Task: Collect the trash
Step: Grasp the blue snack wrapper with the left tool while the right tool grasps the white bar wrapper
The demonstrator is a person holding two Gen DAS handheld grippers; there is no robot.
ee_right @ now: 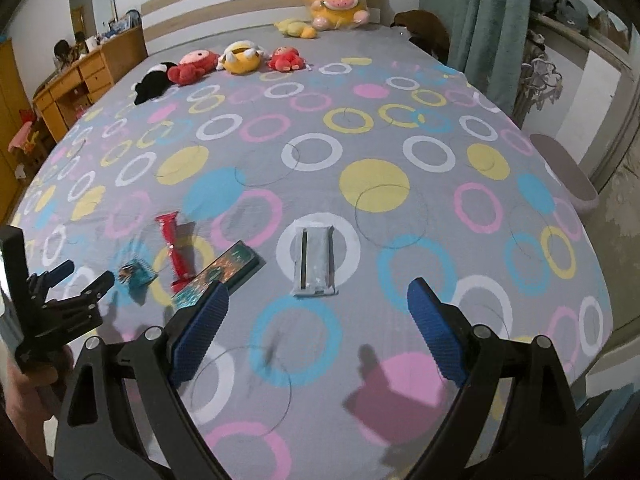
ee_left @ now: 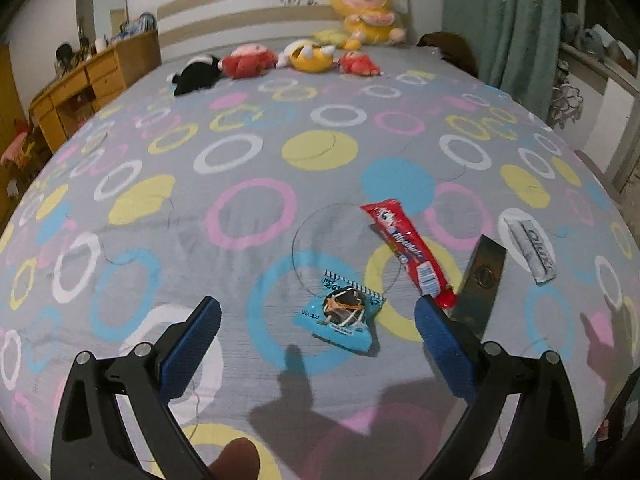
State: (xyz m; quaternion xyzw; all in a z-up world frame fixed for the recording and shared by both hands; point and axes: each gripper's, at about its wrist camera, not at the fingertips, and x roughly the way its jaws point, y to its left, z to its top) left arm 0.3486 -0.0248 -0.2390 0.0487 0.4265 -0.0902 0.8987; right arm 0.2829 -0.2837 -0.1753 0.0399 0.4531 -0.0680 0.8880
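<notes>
Left gripper (ee_left: pixel 318 330) fingers spread wide above the small blue foil wrapper (ee_left: pixel 339 317); right gripper (ee_right: pixel 318 306) fingers wide above the flat silver foil sachet (ee_right: pixel 314 261) on the bed (ee_right: pixel 360 152).

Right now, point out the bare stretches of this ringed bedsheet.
Free: the wide middle between the plush toys and the litter, and the sheet right of the silver sachet. Crowded: near left, where the blue snack packet, red wrapper and dark flat box cluster.
</notes>
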